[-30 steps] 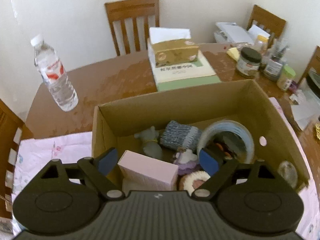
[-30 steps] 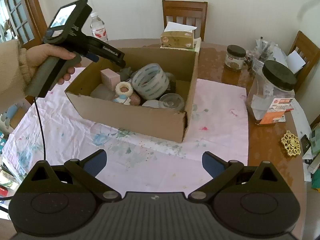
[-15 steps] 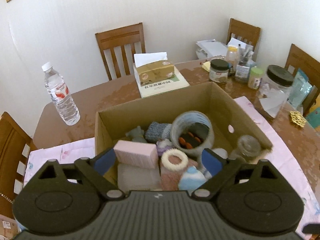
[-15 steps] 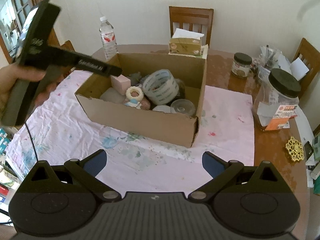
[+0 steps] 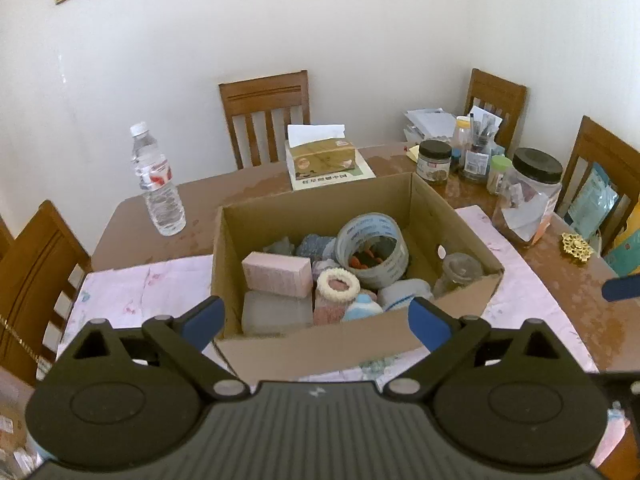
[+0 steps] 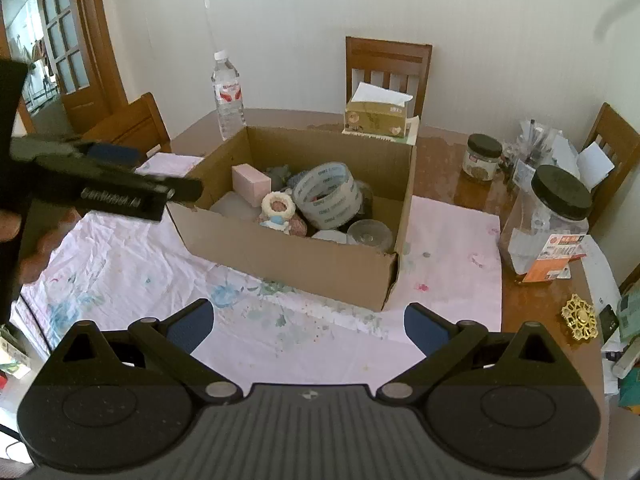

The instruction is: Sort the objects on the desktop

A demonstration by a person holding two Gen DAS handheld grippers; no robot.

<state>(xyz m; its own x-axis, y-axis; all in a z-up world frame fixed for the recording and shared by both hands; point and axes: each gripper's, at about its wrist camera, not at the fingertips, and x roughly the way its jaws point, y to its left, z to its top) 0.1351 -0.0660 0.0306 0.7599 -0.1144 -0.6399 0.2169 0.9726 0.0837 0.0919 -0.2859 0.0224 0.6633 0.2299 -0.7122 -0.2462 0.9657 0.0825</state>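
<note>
The left gripper (image 5: 316,316) has just been opening and holds nothing, short of the cardboard box (image 5: 320,344). The right gripper (image 6: 306,326) hangs spread and empty over the pink cloth (image 6: 280,344).

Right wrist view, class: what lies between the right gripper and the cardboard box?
Only bare pink tablecloth separates the right gripper from the cardboard box.

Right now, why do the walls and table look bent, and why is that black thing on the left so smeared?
Both wrist views use a fisheye lens, so straight edges bow and the corners go dark. In the right wrist view the left gripper is smeared by motion blur, while the cardboard box stays sharp. In the left wrist view, soft daylight puts a sheen on the wet-looking table.
</note>
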